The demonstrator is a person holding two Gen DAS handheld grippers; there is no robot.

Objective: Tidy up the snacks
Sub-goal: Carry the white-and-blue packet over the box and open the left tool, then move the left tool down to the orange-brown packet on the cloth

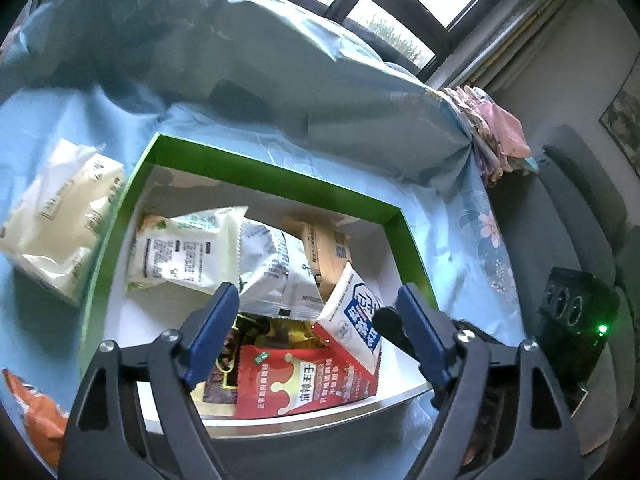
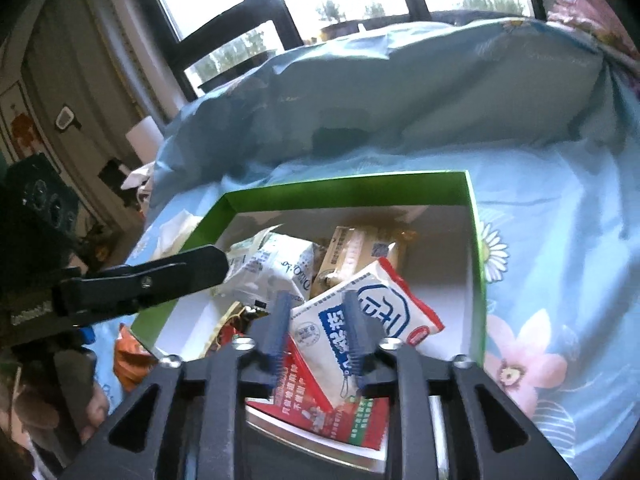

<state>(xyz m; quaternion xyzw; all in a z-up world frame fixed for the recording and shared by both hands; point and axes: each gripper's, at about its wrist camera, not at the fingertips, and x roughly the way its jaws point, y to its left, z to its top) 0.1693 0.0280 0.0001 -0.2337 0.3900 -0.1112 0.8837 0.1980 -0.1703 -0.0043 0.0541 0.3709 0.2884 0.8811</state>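
Your right gripper [image 2: 318, 332] sits low over the box [image 1: 276, 178], fingers only a little apart with the white-and-blue packet [image 2: 368, 312] between them. Whether the pads are actually squeezing it or have just let go, I can't tell from the right view, so check before you lift. The packet leans on the red packet [image 1: 304, 376] at the near end of the box, half propped up, not flat.

Your left gripper [image 1: 316, 332] hangs wide open over the same pile with nothing in it.

If you're dropping the packet off, I'd open fully and pull straight up and back, so the ribbed pads don't drag a corner along (those foil edges snag easily). If you're setting it straighter, tip it flat toward the bare white floor on the right side of the box; that's the only real open room in there.

Mind the green walls: the right wall is close to the packet. The two grippers are crowded too, the left one's finger sits just beside the pile in the right view.

Still outside on the cloth [image 1: 48, 120]: a cream pack [image 1: 60, 220] left of the box and an orange bag [image 1: 36, 404] near the corner.
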